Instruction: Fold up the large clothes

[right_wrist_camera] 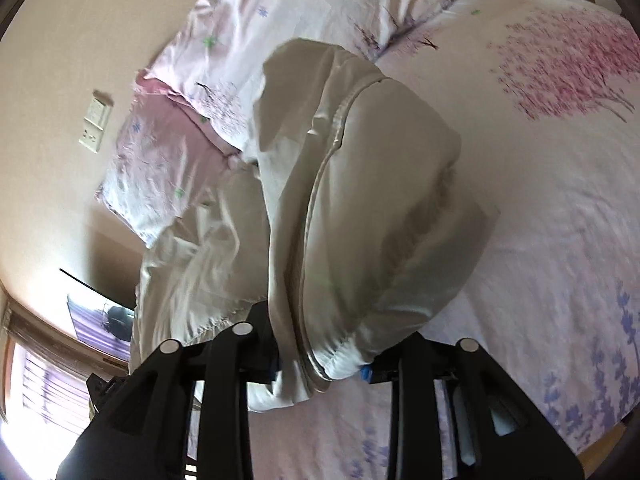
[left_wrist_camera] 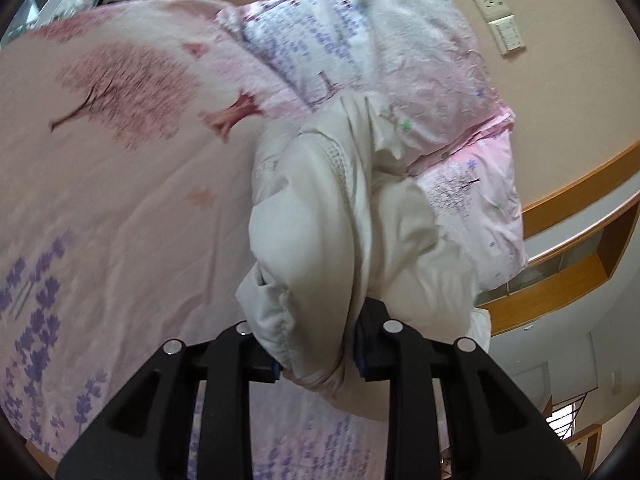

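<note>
Both claws have a grip on the same pale cream jacket point(left_wrist_camera: 344, 216), which hangs bunched up over the bed point(left_wrist_camera: 120, 200). The left claw point(left_wrist_camera: 318, 364) is pinching a gathered, elasticated edge of the fabric between its black fingers, with the cloth spilling up and away from it in thick folds. You can see a strip of ribbed or waffle-textured trim running along one fold in the left wrist view.

The right claw point(right_wrist_camera: 320, 368) is clamped on another bit of the jacket point(right_wrist_camera: 360, 200), right where a long seam or zipper line curves down into the grip. From that camera the garment balloons out into a big rounded lump, with more of it trailing off to the left.

Underneath is the bed sheet point(right_wrist_camera: 560, 200), pink-white with a cherry-blossom tree print and purple flowers near the edge. Two pillows point(left_wrist_camera: 380, 40) in matching fabric sit stacked at the head end, just behind the jacket. A wall socket plate point(left_wrist_camera: 490, 0) is on the beige wall beyond, and a wooden headboard shelf point(left_wrist_camera: 580, 240) runs off to the side.
</note>
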Demonstrator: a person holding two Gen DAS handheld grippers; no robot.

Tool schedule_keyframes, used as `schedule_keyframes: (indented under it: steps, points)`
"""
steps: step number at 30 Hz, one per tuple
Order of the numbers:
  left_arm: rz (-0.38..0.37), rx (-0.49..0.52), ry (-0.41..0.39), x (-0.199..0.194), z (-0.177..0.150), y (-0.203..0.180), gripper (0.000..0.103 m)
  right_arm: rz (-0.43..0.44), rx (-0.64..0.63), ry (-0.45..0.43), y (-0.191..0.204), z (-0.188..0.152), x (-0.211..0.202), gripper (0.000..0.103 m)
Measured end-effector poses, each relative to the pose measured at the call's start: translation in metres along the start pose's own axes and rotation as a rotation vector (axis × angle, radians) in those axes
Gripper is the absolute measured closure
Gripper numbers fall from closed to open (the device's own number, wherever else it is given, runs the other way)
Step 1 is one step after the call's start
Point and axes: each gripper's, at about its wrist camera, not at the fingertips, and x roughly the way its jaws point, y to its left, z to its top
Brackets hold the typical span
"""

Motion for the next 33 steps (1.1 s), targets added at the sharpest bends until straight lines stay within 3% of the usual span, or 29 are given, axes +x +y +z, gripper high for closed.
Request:
schedule_keyframes:
  steps: [4, 6, 9, 12, 14, 19, 21, 26, 27, 29, 31, 33]
  points:
    - [0.011, 0.004, -0.011, -0.001, -0.006, 0.006, 0.064, -0.025, 0.045, 0.008, -0.014, -0.002, -0.008, 0.050]
    - [0.018, 0.015, -0.012, -0.002, -0.007, 0.005, 0.050, -0.058, 0.039, -0.019, -0.017, -0.003, -0.018, 0.040]
    - [0.012, 0.009, -0.009, -0.003, -0.010, 0.007, 0.040, -0.140, 0.030, -0.126, -0.018, -0.003, -0.040, 0.032]
    - [0.003, -0.007, -0.006, 0.000, -0.010, 0.007, 0.038, -0.097, 0.040, -0.129, -0.018, 0.005, -0.040, 0.032]
    - [0.001, -0.021, -0.009, 0.001, -0.010, 0.007, 0.038, -0.125, 0.041, -0.119, -0.017, 0.007, -0.036, 0.032]
    - [0.002, -0.045, -0.010, 0.004, -0.007, 0.008, 0.037, -0.274, -0.104, -0.310, 0.014, 0.001, -0.055, 0.032]
    - [0.007, -0.045, -0.010, 0.005, -0.006, 0.008, 0.037, -0.269, -0.201, -0.345, 0.034, -0.003, -0.057, 0.033]
    - [0.012, -0.041, -0.007, 0.007, -0.007, 0.009, 0.035, -0.250, -0.388, -0.242, 0.065, -0.017, -0.024, 0.039]
    - [0.015, -0.041, -0.005, 0.007, -0.007, 0.009, 0.035, -0.265, -0.401, -0.229, 0.066, -0.017, -0.017, 0.039]
    - [0.029, -0.034, -0.002, 0.007, -0.007, 0.011, 0.034, -0.390, -0.424, -0.134, 0.060, -0.018, 0.012, 0.039]
    - [0.046, -0.035, -0.006, 0.005, -0.007, 0.013, 0.034, -0.432, -0.436, -0.073, 0.056, -0.016, 0.028, 0.039]
    - [0.061, -0.047, -0.027, -0.003, -0.005, 0.017, 0.034, -0.446, -0.439, -0.086, 0.066, -0.011, 0.023, 0.040]
